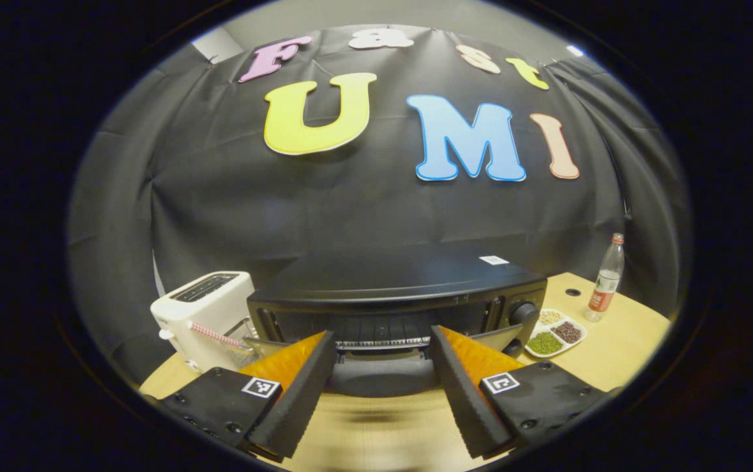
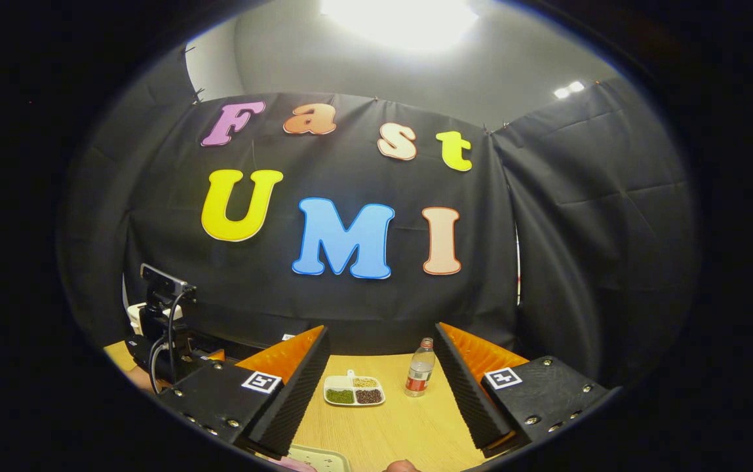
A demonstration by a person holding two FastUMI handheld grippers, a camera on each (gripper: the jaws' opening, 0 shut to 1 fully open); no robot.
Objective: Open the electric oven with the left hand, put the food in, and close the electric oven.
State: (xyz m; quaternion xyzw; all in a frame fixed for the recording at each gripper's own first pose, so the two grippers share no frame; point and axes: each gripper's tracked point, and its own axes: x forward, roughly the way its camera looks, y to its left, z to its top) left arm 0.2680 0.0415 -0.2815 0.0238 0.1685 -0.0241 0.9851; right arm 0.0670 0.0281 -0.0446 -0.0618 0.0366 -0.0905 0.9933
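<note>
Both hand-held grippers are being held released over the wooden tabletop (image 1: 618, 341).
The left hand-held gripper (image 1: 383, 341) is being aimed at the black electric oven (image 1: 402, 295) near the tabletop's back edge, door open; the right hand-held gripper (image 2: 383, 341) is grasping nothing.

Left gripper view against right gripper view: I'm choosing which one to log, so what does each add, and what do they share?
The left gripper view adds the oven with its door dropped open, and the white toaster beside it. The right gripper view adds a camera unit with cables at the left and a tray edge at the bottom. Both share the wooden table, the divided dish of beans and the bottle.
</note>
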